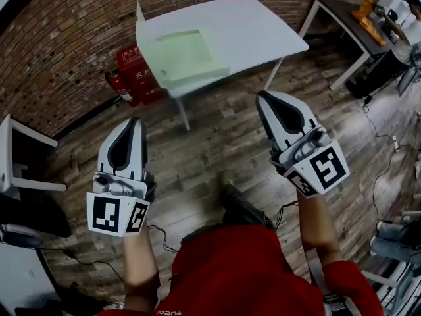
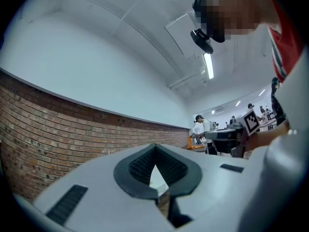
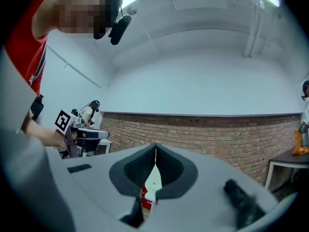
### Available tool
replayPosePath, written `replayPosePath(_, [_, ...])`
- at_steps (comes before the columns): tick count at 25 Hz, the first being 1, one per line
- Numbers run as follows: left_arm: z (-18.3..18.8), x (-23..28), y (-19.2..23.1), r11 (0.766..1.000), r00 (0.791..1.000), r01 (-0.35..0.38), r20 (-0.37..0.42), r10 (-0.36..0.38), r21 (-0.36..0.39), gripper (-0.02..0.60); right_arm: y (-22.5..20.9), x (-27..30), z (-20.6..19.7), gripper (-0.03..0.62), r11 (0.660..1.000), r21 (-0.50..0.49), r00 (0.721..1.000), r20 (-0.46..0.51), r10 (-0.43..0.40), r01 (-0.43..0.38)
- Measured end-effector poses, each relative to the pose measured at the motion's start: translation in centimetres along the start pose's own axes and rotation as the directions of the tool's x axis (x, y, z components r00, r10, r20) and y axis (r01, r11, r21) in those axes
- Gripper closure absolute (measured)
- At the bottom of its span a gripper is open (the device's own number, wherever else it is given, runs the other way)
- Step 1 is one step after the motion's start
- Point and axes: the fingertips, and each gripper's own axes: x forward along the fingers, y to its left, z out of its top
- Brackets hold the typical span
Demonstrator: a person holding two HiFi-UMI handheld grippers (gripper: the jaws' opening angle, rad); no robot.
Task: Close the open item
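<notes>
A: Brick wall and plank floor surround you. The white table stands well ahead, and the open box sits at its left end with the lid flap upright along the box's left edge.

B: So you're only at the approach, I'd judge. Your left gripper and right gripper are both pinched closed on nothing and held low, well apart from the table.

A: Next you'll need to step in, reach that flap and tip it over the pale green inside. A closed tip should be able to push it.

B: Any writing? The red extinguisher cabinet under the table carries white Chinese characters, too small for you to read. The grippers' cubes show only black square markers.
</notes>
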Motion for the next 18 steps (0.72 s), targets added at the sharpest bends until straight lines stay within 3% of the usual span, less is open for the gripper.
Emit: replayPosePath(18, [-3.9, 15.0, 4.5, 0.988, 0.986, -0.151, -0.063, 0.153, 0.032, 0.569, -13.5, 10.7, -4.3, 0.562, 0.994, 0.004, 0.994, -0.002, 0.110, -0.110])
